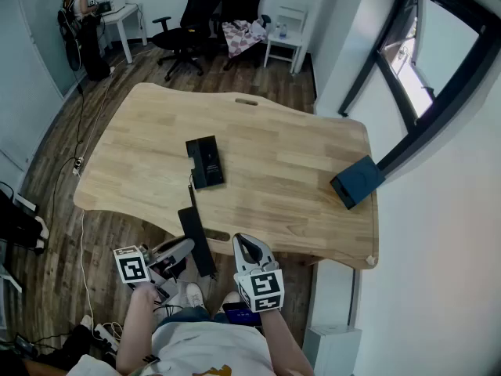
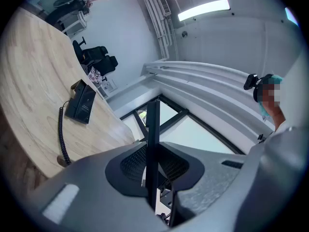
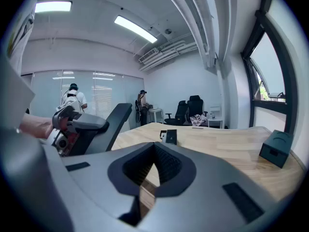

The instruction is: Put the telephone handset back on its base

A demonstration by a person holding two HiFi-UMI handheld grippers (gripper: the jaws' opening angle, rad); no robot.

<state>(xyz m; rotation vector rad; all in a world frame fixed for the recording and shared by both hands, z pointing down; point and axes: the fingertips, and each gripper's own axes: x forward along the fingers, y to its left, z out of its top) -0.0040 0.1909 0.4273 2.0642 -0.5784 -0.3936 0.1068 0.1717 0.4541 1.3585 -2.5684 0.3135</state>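
The black telephone base (image 1: 205,161) lies flat near the middle of the wooden table (image 1: 274,139), and it also shows in the left gripper view as the base (image 2: 81,102). The long black handset (image 1: 196,233) hangs off the table's near edge, joined to the base by a coiled cord (image 2: 61,129). My left gripper (image 1: 182,251) is shut on the handset, which stands edge-on as a thin bar (image 2: 152,129) between its jaws. My right gripper (image 1: 249,249) hovers just right of the handset, shut and holding nothing. In the right gripper view the handset (image 3: 113,122) rises at the left.
A dark blue box (image 1: 358,180) sits at the table's right edge. Office chairs (image 1: 200,14) and a small white table (image 1: 283,41) stand beyond the far side. A dark window frame (image 1: 438,77) runs along the right wall. People stand at the far left (image 3: 72,98).
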